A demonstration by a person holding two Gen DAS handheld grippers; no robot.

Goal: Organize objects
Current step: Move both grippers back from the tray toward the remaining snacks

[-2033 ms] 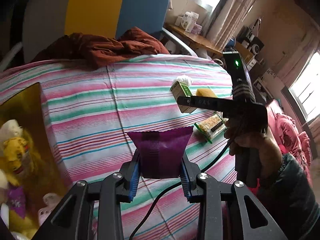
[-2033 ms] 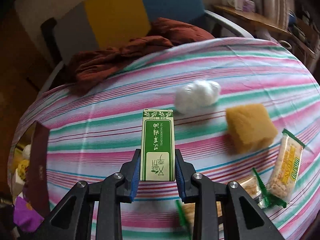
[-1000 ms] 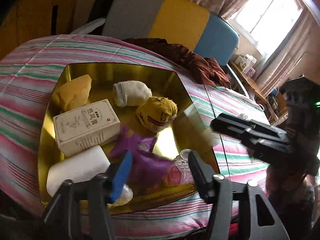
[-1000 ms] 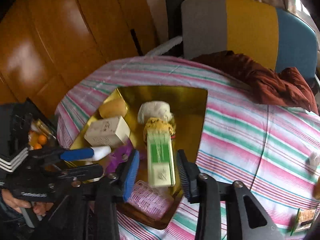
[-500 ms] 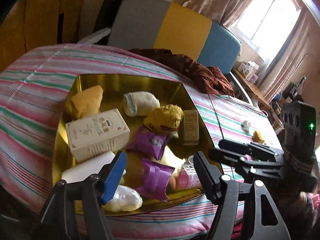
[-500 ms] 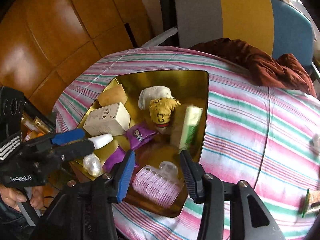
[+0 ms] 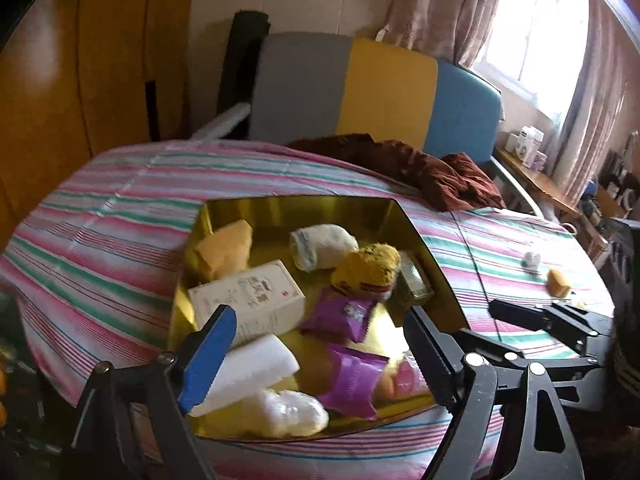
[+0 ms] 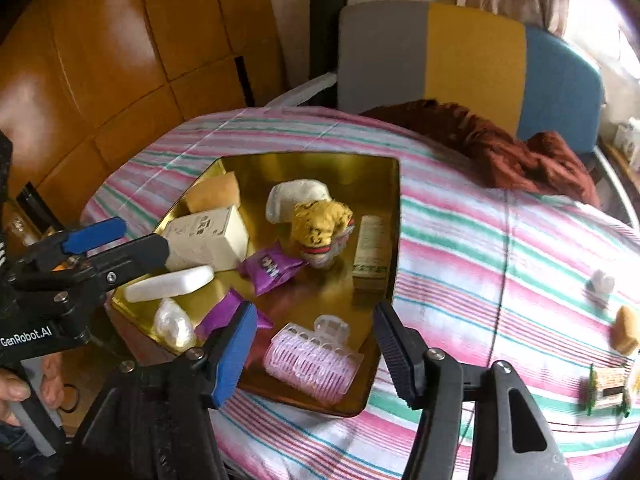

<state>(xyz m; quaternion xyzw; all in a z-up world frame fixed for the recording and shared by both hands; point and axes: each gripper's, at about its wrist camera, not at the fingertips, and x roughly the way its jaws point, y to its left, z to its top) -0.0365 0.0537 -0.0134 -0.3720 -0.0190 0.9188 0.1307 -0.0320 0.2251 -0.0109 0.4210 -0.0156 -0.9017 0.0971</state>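
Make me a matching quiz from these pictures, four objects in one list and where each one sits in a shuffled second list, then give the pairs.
Things:
1. pink hair roller
2. green box
3. brown cloth
4. orange sponge

Places:
A. lying along the right wall of the gold tray
B. out on the striped cover, far right, near a white ball
C. in the tray's near corner
D. heaped at the foot of the grey, yellow and blue backrest

Pairs: 1-C, 2-A, 3-D, 4-B

Tricolour chair (image 7: pixel 372 88), maroon cloth (image 8: pixel 516 152), wooden cabinet (image 8: pixel 100 40).
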